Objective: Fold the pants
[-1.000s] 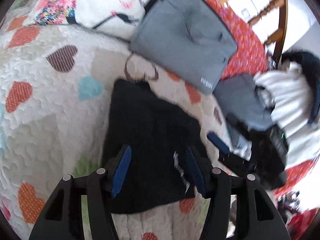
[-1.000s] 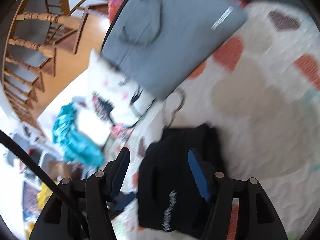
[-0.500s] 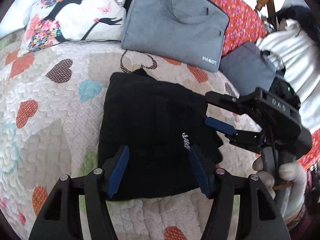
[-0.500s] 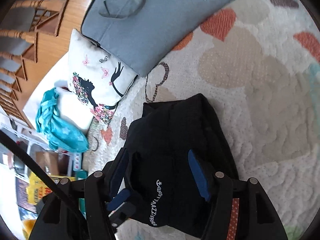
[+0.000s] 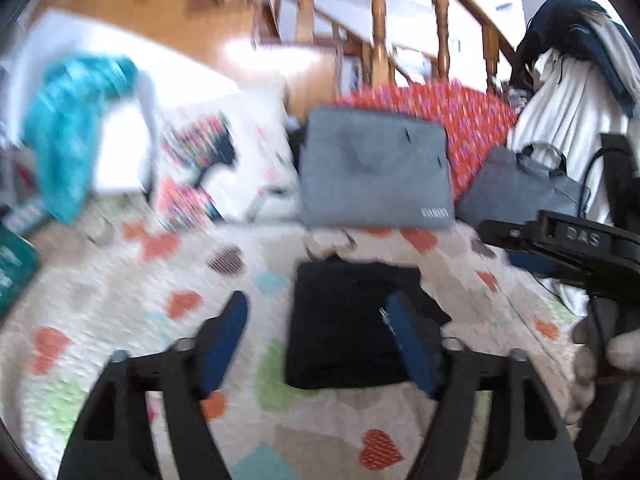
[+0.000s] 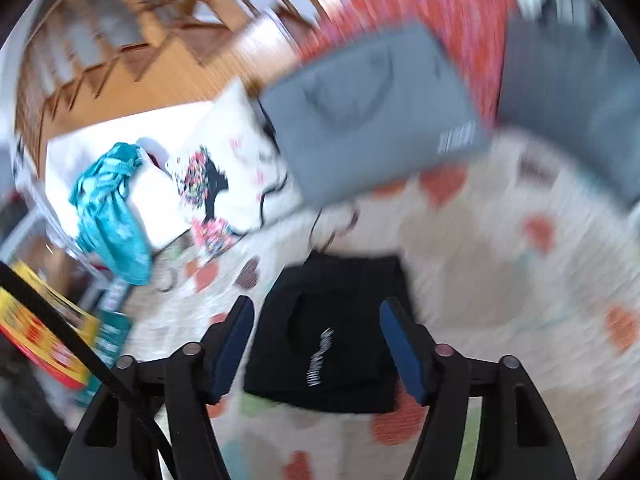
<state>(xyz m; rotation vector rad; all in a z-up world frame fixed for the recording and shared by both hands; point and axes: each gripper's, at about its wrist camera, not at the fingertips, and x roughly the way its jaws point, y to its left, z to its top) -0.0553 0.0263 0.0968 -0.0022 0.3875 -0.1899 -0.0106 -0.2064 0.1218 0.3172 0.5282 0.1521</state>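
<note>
Presently, in the left wrist view, the left claw stands wide open and holds nothing. The folded black pants lie flat on the heart-patterned quilt, ahead of the claw and partly behind its right finger. The right claw shows at the right edge, clear of the pants; its opening cannot be judged here.

In the right wrist view, the right claw is wide open and empty. The pants lie between and beyond its fingers. A grey bag rests farther back.
</note>
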